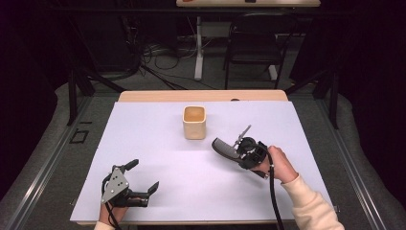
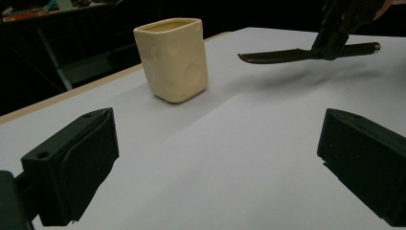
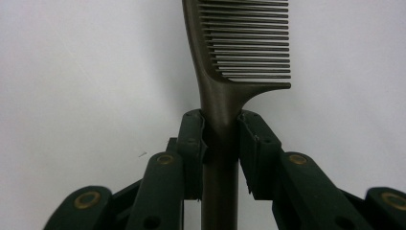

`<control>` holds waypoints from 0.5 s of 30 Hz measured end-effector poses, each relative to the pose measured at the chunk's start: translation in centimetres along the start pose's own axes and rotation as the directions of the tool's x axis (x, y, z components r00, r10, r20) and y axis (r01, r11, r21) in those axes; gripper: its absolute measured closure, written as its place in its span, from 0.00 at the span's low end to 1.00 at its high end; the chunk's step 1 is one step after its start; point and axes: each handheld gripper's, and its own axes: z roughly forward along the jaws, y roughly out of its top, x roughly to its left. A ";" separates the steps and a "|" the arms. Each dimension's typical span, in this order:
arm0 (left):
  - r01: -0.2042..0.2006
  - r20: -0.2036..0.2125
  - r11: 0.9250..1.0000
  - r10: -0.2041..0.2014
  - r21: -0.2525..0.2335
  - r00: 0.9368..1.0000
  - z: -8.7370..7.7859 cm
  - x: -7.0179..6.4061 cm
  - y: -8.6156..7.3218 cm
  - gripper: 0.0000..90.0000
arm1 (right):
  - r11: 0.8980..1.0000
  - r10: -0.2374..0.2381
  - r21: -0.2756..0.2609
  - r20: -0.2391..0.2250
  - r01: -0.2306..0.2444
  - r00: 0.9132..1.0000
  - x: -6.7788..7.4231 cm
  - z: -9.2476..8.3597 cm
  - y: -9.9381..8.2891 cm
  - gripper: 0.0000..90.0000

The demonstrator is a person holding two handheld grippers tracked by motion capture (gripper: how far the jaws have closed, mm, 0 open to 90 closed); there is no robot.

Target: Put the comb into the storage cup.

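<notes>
Right gripper view: right claw (image 3: pixel 221 139) clenched on a dark comb (image 3: pixel 239 52), pads pinching the neck where handle meets teeth, so the toothed end sticks out ahead, free to lead. High view: comb (image 1: pixel 224 146) held above the bench (image 1: pixel 158 158), just right of and nearer than the cream cup (image 1: pixel 194 122), not touching it; toothed end points roughly toward the cup, metal tail out behind. Likely heading for the cup, open mouth up, standing alone mid-bench for easy access. Left gripper view: comb (image 2: pixel 287 55) hangs level, clear of the white surface, shadow below; cup (image 2: pixel 173 57) upright, well apart. Left claw (image 1: pixel 142 175) released, jaws wide, nothing between, parked low at the near left, out of the way, facing the cup.
</notes>
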 end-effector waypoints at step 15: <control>0.001 -0.006 1.000 -0.001 -0.003 1.000 -0.1 0.1 0.0 0.01 | 0.994 0.019 -0.104 -0.033 -0.022 0.999 -0.5 -1.1 -0.7 0.80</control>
